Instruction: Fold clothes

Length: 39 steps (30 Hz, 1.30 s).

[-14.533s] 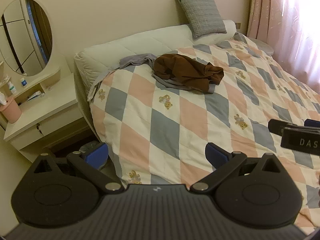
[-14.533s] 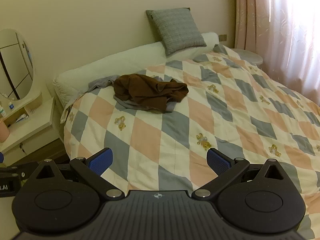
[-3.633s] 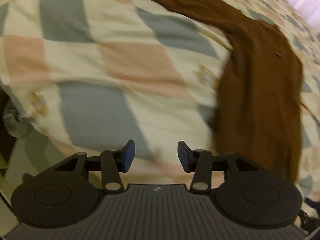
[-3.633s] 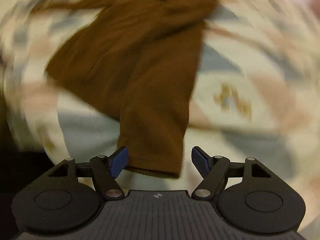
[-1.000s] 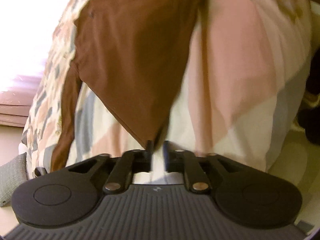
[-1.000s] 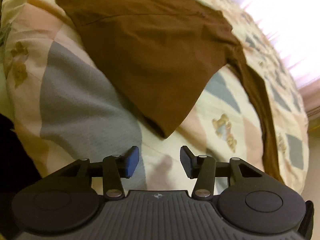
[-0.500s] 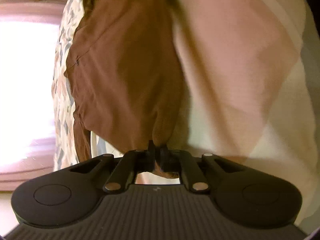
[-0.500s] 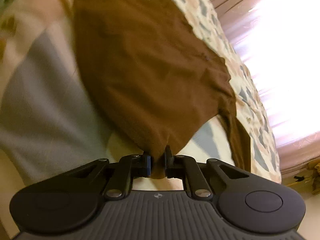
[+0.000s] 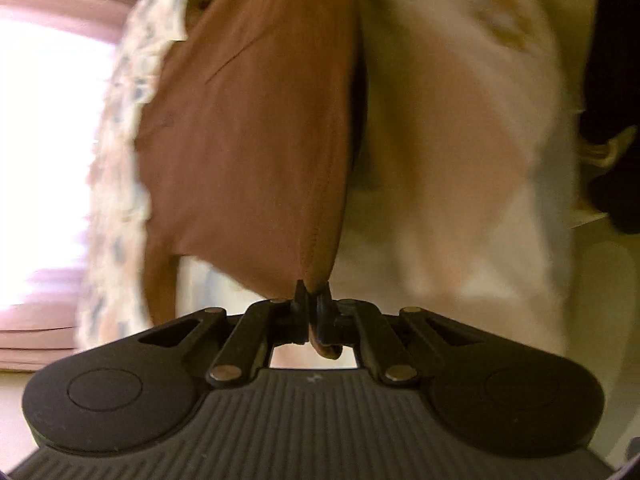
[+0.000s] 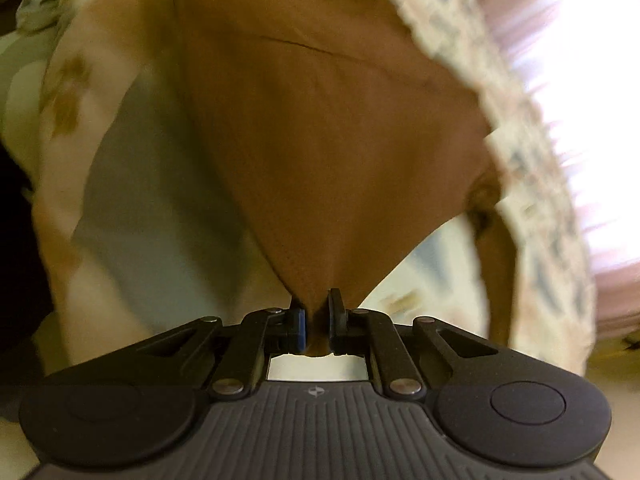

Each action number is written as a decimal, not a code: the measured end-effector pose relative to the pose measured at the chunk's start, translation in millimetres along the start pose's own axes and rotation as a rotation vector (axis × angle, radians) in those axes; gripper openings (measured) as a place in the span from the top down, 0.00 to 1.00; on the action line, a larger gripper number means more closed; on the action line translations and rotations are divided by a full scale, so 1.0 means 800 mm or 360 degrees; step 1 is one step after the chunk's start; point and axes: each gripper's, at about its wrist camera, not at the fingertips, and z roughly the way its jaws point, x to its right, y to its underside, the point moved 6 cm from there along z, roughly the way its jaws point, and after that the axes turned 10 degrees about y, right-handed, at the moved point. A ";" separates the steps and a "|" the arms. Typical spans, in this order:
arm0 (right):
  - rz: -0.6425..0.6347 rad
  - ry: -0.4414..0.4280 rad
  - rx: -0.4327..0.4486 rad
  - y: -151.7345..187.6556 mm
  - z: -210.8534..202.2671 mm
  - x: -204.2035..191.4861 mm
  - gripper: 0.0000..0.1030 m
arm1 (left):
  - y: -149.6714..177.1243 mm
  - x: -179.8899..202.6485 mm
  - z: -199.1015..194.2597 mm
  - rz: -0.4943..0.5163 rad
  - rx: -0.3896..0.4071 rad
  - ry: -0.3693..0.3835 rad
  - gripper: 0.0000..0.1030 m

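We see one plain brown, soft-fabric garment (image 9: 248, 128), spread across the bed's checked quilt. In the left wrist view it fills the upper middle of the frame and narrows downward to a stitched hem corner at lower centre, where it is pinched. A thin strip of the same cloth trails along the lower left. In the right wrist view the brown garment (image 10: 320, 140) fans wide across the upper centre, a faint seam crossing it, and tapers to another corner pinched at lower centre. A bunched bit sits at its right edge. Both views are blurred.
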 end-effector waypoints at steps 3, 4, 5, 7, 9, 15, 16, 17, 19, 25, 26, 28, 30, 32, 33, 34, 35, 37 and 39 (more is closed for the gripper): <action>-0.0022 -0.0042 -0.0069 0.010 0.019 -0.029 0.86 | 0.008 0.008 0.005 -0.0043 -0.0041 0.0059 0.99; -0.0050 -0.0053 -0.0097 0.009 0.024 -0.034 0.81 | 0.010 0.010 0.006 -0.0057 -0.0055 0.0078 0.98; -0.0061 -0.0046 -0.0114 0.007 0.025 -0.036 0.78 | 0.013 0.013 0.008 -0.0071 -0.0069 0.0098 0.98; -0.0019 -0.0068 -0.0142 0.003 0.019 -0.028 0.61 | 0.018 0.018 0.011 -0.0100 -0.0096 0.0137 0.94; 0.0114 -0.0123 -0.0161 0.001 0.003 -0.008 0.59 | 0.023 0.024 0.014 -0.0128 -0.0124 0.0176 0.93; 0.1032 -0.0304 -0.0044 -0.022 -0.010 0.103 0.59 | 0.013 -0.028 0.005 -0.0637 -0.0057 0.0230 0.93; 0.1160 -0.0347 0.0006 -0.031 0.003 0.114 0.59 | -0.002 -0.045 0.013 -0.0786 0.0010 0.0243 0.92; 0.1288 -0.0390 0.0057 -0.040 0.016 0.127 0.59 | -0.017 -0.062 0.021 -0.0934 0.0078 0.0255 0.92; 0.1342 -0.0405 0.0091 -0.061 0.053 0.128 0.60 | -0.052 -0.087 0.045 -0.1186 0.0198 0.0283 0.91; 0.1170 -0.0432 -0.0243 -0.010 0.097 0.080 0.63 | -0.050 -0.053 0.113 -0.1533 -0.0017 0.0496 0.91; 0.1161 -0.0461 -0.0285 0.006 0.095 0.078 0.63 | -0.042 -0.056 0.109 -0.1583 -0.0042 0.0512 0.91; 0.1184 -0.0475 -0.0351 0.029 0.092 0.092 0.62 | -0.027 -0.062 0.102 -0.1682 -0.0091 0.0540 0.91; 0.1243 -0.0459 -0.0358 0.040 0.089 0.119 0.62 | -0.023 -0.097 0.096 -0.1732 -0.0056 0.0486 0.91; 0.1342 -0.0412 -0.0257 0.028 0.098 0.167 0.62 | -0.024 -0.142 0.093 -0.1764 0.0028 0.0418 0.91; 0.1395 -0.0388 -0.0195 0.018 0.106 0.191 0.61 | -0.034 -0.171 0.098 -0.1741 0.0115 0.0378 0.91; 0.1444 -0.0363 -0.0116 0.003 0.119 0.216 0.61 | -0.044 -0.200 0.104 -0.1716 0.0200 0.0337 0.91; 0.1491 -0.0349 -0.0051 -0.013 0.135 0.238 0.62 | -0.056 -0.223 0.115 -0.1680 0.0263 0.0304 0.91; 0.1648 -0.0350 -0.0044 -0.031 0.170 0.265 0.62 | -0.084 -0.268 0.150 -0.1606 0.0351 0.0264 0.91; 0.1881 -0.0381 -0.0121 -0.025 0.205 0.274 0.62 | -0.099 -0.289 0.188 -0.1606 0.0357 0.0303 0.90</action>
